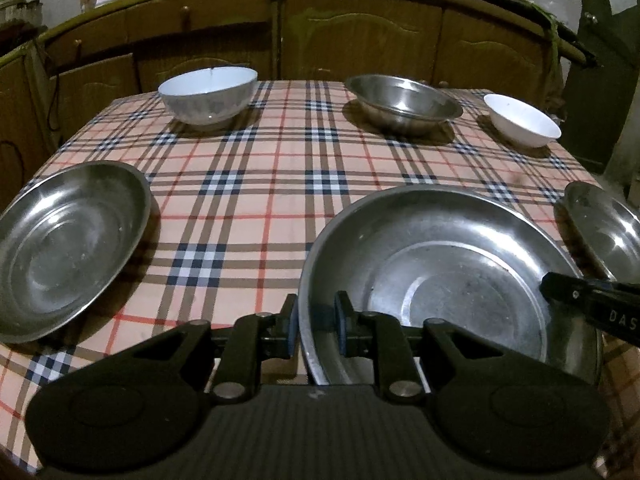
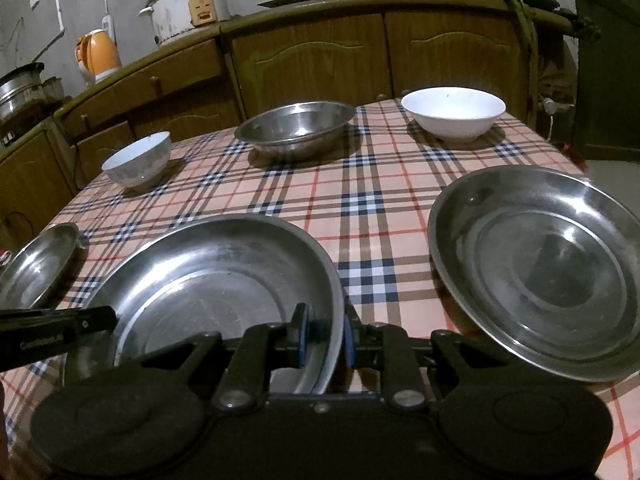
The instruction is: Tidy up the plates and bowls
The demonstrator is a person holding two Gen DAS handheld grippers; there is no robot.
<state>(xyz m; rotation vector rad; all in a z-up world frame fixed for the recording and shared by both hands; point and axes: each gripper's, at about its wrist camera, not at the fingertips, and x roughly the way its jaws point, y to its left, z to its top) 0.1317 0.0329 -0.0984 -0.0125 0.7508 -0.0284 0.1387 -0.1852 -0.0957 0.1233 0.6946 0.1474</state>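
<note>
White letters "DAS" show on the black claw finger (image 1: 592, 304) poking in at the right edge of the left wrist view. In the right wrist view, the other black claw finger (image 2: 56, 336) carries small white print, too blurred to read.

Table's got a plaid tablecloth (image 1: 256, 184). On it sit three steel plates (image 1: 64, 248) (image 1: 452, 276) (image 1: 608, 228), a steel bowl (image 1: 404, 102) and two white bowls (image 1: 208, 94) (image 1: 522, 120).

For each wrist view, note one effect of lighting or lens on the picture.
Left wrist view: the cabinet front bows into a curve from fisheye distortion. Right wrist view: glare streaks the right steel plate, and the white bowl casts a dark shadow.
</note>
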